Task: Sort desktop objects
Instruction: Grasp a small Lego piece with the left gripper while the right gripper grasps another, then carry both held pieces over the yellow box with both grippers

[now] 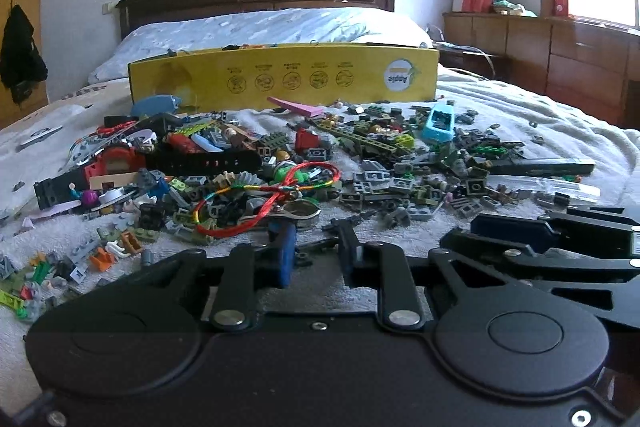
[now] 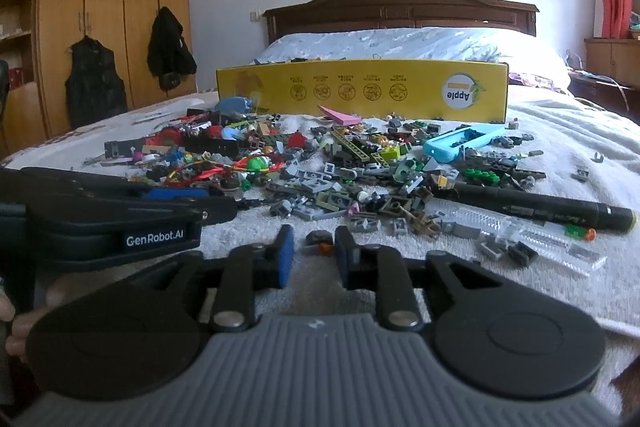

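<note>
A pile of small toy bricks (image 1: 400, 183) and trinkets lies on a white bedspread, also in the right wrist view (image 2: 344, 179). A yellow cardboard box (image 1: 280, 77) stands behind it, also seen from the right (image 2: 360, 91). My left gripper (image 1: 314, 251) is open and low at the pile's near edge, just before a red braided cord (image 1: 256, 207) and a metal ring (image 1: 300, 213). My right gripper (image 2: 314, 247) is open, its fingers either side of a small dark piece with an orange stud (image 2: 320, 241). Neither holds anything.
A black marker (image 2: 540, 205) and clear plastic strips (image 2: 532, 233) lie right of the pile. A light blue case (image 2: 460, 143), a pink wedge (image 2: 340, 117) and a black watch strap (image 1: 208, 163) lie in it. Pillow and headboard are behind the box; wardrobe left, dresser right.
</note>
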Available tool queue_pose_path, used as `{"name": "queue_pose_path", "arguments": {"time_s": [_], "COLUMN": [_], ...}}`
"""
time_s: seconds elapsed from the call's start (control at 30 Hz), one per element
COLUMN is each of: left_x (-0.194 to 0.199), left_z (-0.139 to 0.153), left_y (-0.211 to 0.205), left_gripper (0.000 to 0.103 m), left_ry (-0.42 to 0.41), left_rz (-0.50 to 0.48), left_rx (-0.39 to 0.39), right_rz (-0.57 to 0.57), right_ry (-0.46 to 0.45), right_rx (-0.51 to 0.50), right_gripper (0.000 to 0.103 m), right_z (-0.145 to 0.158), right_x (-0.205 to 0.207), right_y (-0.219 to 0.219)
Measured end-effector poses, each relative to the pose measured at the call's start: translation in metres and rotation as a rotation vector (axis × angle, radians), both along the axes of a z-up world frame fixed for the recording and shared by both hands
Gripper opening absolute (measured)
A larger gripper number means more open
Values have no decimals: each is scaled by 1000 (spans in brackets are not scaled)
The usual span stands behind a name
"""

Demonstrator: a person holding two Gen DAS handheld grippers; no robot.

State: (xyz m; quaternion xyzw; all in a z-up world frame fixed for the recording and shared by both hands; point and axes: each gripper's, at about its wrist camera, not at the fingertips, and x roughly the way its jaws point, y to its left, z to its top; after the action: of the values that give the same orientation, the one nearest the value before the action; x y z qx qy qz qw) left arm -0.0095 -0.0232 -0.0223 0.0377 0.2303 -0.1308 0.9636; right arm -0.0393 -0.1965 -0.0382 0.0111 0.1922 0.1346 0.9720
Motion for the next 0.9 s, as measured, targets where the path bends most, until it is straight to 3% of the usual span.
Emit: {"name": "queue_pose_path", "arguments": {"time_s": [0.1, 0.3, 0.37, 0.4, 0.47, 0.9], "left_x": [-6, -9, -8, -8, -7, 6], "left_z": [3, 7, 7, 7, 7, 31], "left_y": [0, 3, 4, 5, 6, 4], "left_gripper": [22, 22, 22, 22, 22, 22], "left_ry": [-11, -17, -11, -8, -3, -77], "left_rz": [-14, -16, -12, -11, -7, -16], "left_rx": [-5, -16, -21, -24, -26, -21], "right_rz": [3, -6, -4, -1, -6, 19], "right_ry": [-12, -22, -26, -29, -36, -69], "right_rx": [-8, -13, -24, -27, -37, -34], "right_gripper": [48, 47, 41, 27, 17, 17], "right_z": [0, -4, -5, -6, -7, 22], "right_x": [-2, 2, 3, 4, 6, 16], "right_y": [1, 4, 5, 6, 7, 4]}}
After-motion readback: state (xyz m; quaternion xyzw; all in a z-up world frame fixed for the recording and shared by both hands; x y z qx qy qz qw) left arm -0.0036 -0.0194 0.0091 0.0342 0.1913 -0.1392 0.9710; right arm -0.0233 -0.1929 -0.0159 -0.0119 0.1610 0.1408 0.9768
